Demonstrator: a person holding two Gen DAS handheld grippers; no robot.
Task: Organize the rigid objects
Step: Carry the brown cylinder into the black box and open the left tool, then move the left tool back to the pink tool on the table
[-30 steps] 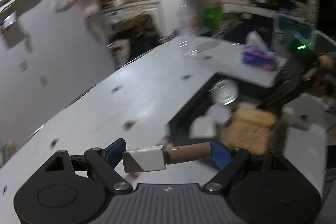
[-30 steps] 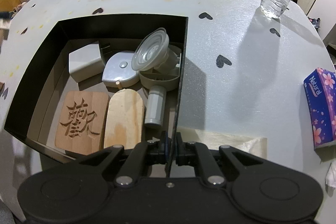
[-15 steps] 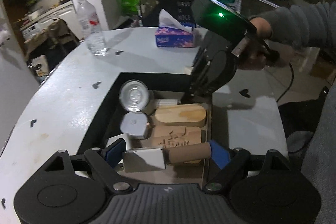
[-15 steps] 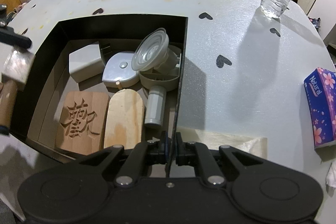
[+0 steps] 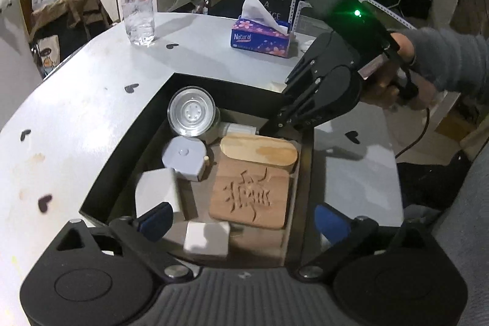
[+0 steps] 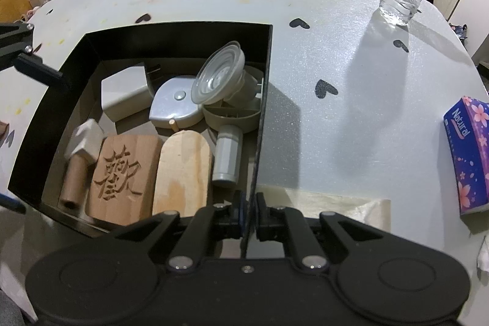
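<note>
Hovering over the open black box [image 5: 146, 124] on the white table [image 5: 91, 100], the left gripper [image 5: 241, 222] has just been opening; its blue-padded jaws stand wide, touching nothing. Between and below them, the white-headed stamp with a brown cylindrical handle [image 6: 80, 161] lies released on the box floor, beside the carved wooden block [image 6: 122, 173]. Opposite, the right gripper [image 6: 248, 211] is clenched on the box's thin black side wall [image 6: 262, 100].
</note>
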